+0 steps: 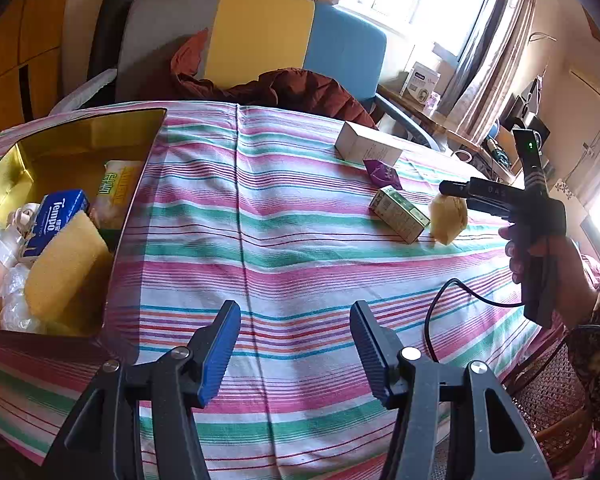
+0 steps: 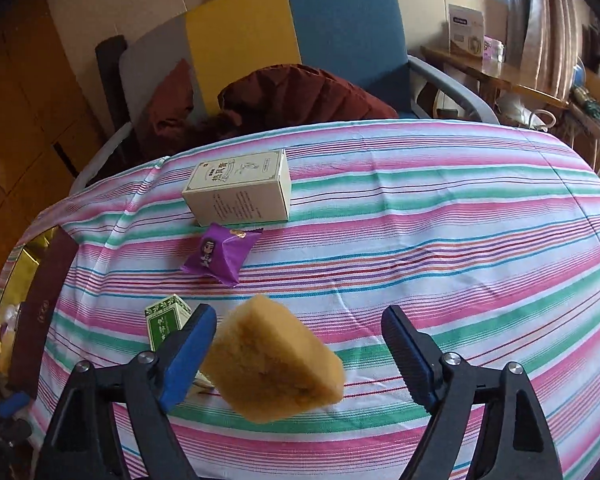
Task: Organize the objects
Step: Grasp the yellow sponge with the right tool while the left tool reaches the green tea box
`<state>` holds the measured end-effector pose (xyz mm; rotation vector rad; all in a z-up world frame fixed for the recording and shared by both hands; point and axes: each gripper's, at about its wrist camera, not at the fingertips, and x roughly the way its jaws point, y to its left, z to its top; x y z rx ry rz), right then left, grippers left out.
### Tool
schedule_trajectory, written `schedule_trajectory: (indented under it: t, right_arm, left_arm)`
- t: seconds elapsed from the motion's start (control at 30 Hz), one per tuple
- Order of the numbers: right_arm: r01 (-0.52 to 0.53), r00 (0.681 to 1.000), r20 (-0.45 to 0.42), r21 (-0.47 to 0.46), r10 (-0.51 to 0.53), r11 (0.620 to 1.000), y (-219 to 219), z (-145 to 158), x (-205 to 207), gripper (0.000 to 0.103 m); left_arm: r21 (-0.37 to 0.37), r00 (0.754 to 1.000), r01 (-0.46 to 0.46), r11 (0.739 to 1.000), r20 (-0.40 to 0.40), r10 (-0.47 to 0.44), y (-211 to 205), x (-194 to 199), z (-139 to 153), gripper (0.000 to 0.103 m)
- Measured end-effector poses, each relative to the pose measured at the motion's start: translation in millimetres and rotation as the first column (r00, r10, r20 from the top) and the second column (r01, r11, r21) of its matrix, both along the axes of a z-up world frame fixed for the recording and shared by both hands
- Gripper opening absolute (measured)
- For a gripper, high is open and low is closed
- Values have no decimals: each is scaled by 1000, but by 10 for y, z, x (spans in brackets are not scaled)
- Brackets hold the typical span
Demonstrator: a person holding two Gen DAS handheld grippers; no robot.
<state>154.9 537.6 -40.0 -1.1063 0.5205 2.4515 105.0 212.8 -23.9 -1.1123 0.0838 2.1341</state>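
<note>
**Sponge between spread fingers over the striped bench**

Low in the right wrist view, a tan sponge point(image 2: 278, 364) sits tilted between the right gripper point(image 2: 300, 354) fingers. It is porous, blocky with rounded corners, and one corner touches the left blue pad point(image 2: 188, 360); the other pad stands apart from it, so the fingers are spread and whether they actually grip it cannot be told. In the left wrist view the same sponge point(image 1: 448, 218) appears at centre right, at the tip of the right gripper point(image 1: 454, 190), which a hand point(image 1: 540, 256) holds.

At the left edge of the left wrist view stands a gold-lined box point(image 1: 80, 148). Inside it lie a second yellow sponge point(image 1: 66, 268), a blue Tempo tissue pack point(image 1: 58, 216), a yellow-green packet point(image 1: 116, 192) and some clear plastic wrapping point(image 1: 14, 300) toward the lower left. The left gripper point(image 1: 296, 344) hovers at the bottom centre of its frame with its fingers spread wide and nothing between them.

On the striped cloth of the bench point(image 2: 440, 240) lie a white carton point(image 2: 240, 188) with Chinese print, a purple snack packet point(image 2: 220, 256) just below it, and a small green box point(image 2: 166, 318) partly hidden behind the left pad. Only the right wrist view shows the carton's printed top and the cartoon figure on the purple packet; only the left wrist view shows the gold box's contents, which the other view cuts to a sliver at its left edge.
</note>
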Motion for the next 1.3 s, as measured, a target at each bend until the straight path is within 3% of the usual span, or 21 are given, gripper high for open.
schedule_trajectory:
  t: [0.13,0.3,0.4,0.53,0.63,0.73,0.83,0.93,1.03,1.13,1.23,1.3]
  right_arm:
    - [16,1000,-9,-23,-16,1000,25,-42,-6,91]
    - [112,993,-59,95,-107,989,75,141,118,95]
    - [117,989,-94,57,-111,991,127,208,174,99]
    - [70,997,-44,-6,-70,998,73,94,81,98]
    - [13,1000,22,79,-15,997,-85,-1,-57,98]
    - [-18,999,52,75,14,997,-92,-120,-144,88]
    - [2,996,92,12,-3,1000,17,-273,-161,77]
    - [-4,997,77,-60,8,998,108,-334,-135,61]
    - [2,997,72,-83,4,997,113,-308,-113,59]
    - [22,998,61,-28,-20,999,104,-181,-67,58]
    - [50,998,43,56,-52,997,113,-43,-17,58]
    - [57,998,31,80,-60,995,119,10,13,58]
  left_arm:
    - [-4,1000,1,1000,-10,-1,59,10,24,58]
    - [-2,1000,-9,1000,-2,9,120,0,38,58]
    - [-7,1000,-2,1000,0,2,180,4,45,58]
    - [-4,1000,15,1000,4,-15,294,14,80,58]
    - [6,999,17,1000,27,-17,402,-5,86,58]
    - [21,998,22,1000,66,-24,568,-26,71,58]
    - [31,996,45,999,80,-48,773,-17,85,58]
    - [44,993,66,997,98,-70,986,-29,89,58]
    - [50,988,72,996,130,-78,1222,-71,60,58]
    - [41,983,71,997,168,-77,1502,-132,2,59]
    - [19,978,43,999,205,-46,1803,-208,-60,72]
    - [13,973,18,1000,231,-21,1966,-260,-99,74]
